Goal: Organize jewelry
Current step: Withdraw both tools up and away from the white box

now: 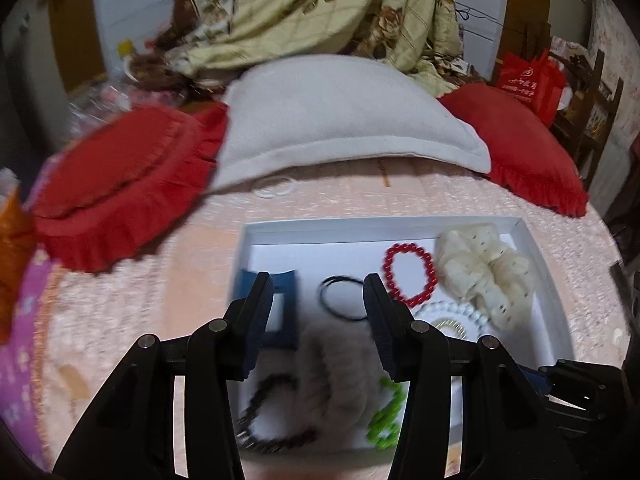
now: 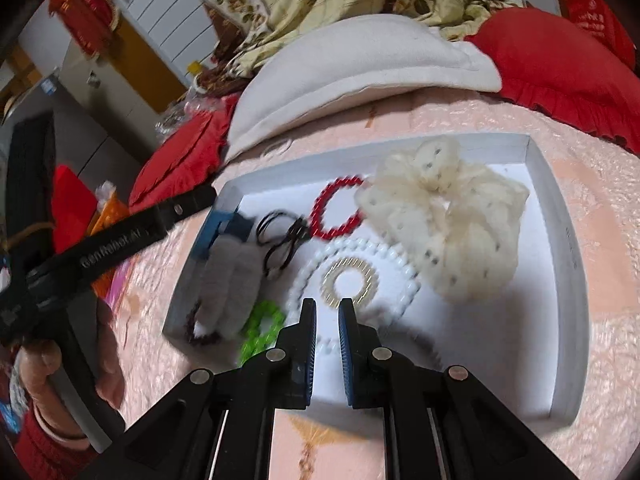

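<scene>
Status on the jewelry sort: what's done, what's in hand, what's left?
Done: the white tray already holds the red bracelet, pearl strand, cream scrunchie and green chain.
In hand: nothing; left gripper open, right gripper shut and empty.
Left: clear rings on the bedspread by the pillow.

One white tray (image 2: 568, 264). Inside: one red bead bracelet (image 2: 334, 210), one white bead necklace (image 2: 304, 280), one green bracelet (image 2: 260, 330), one cream scrunchie (image 2: 452, 220), one gold ring (image 2: 350, 280), one fluffy grey band (image 2: 228, 276), one dark bead bracelet (image 1: 272, 412). Two red pillows (image 1: 120, 192).

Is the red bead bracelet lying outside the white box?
No, the red bead bracelet lies inside the white box, beside the cream scrunchie.
</scene>
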Motion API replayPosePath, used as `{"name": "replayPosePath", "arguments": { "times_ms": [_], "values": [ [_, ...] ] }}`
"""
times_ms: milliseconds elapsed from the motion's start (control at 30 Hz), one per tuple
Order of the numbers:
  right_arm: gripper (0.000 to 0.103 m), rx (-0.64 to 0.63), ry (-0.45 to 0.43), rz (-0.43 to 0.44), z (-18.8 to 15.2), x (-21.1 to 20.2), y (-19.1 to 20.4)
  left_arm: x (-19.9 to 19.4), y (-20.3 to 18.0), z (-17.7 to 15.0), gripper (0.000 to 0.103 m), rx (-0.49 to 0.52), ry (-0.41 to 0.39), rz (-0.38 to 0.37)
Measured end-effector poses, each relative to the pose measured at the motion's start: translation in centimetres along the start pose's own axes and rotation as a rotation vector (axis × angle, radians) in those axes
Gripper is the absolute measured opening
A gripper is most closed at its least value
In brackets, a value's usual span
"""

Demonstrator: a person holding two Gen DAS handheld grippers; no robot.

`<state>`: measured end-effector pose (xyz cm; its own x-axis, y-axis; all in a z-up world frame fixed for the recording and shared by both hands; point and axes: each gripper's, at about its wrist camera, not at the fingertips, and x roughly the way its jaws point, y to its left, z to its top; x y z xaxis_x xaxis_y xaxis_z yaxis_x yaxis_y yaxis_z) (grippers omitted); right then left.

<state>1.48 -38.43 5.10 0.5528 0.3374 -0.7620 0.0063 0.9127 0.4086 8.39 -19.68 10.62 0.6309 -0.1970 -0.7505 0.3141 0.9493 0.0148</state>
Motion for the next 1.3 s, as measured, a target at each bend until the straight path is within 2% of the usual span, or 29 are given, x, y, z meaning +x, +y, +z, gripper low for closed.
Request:
{"name": "replayPosePath", "arguments": {
  "times_ms": [67,267,433,800,1000,1300],
  "values": [
    [0.010,-0.022,0.020,-0.006,-0.9,0.7,0.9,-1.6,0.3,-1.0,0.046,0.010,-0.027,0.048],
    [0.010,-0.044,0.084,-0.060,-2.1,4.0,2.7,-5.0,1.4,-4.2,0.046,0.004,-0.051,0.121],
    [0.010,-0.084,0.080,-0.089,-2.5,4.2,3.6,-7.4,2.1,-6.3,0.046,0.011,-0.093,0.173],
    [0.010,-0.089,0.081,-0.089,-3.2,2.3,2.9,-10.0,2.7,-7.9,0.046,-0.015,-0.110,0.133],
    [0.010,-0.082,0.079,-0.091,-3.7,1.8,3.0,-10.1,3.0,-8.5,0.046,-0.044,-0.090,0.112],
    [0.010,-0.064,0.004,-0.050,-4.8,-2.4,3.7,-12.5,3.4,-9.8,0.046,-0.082,-0.132,0.131]
  ]
}}
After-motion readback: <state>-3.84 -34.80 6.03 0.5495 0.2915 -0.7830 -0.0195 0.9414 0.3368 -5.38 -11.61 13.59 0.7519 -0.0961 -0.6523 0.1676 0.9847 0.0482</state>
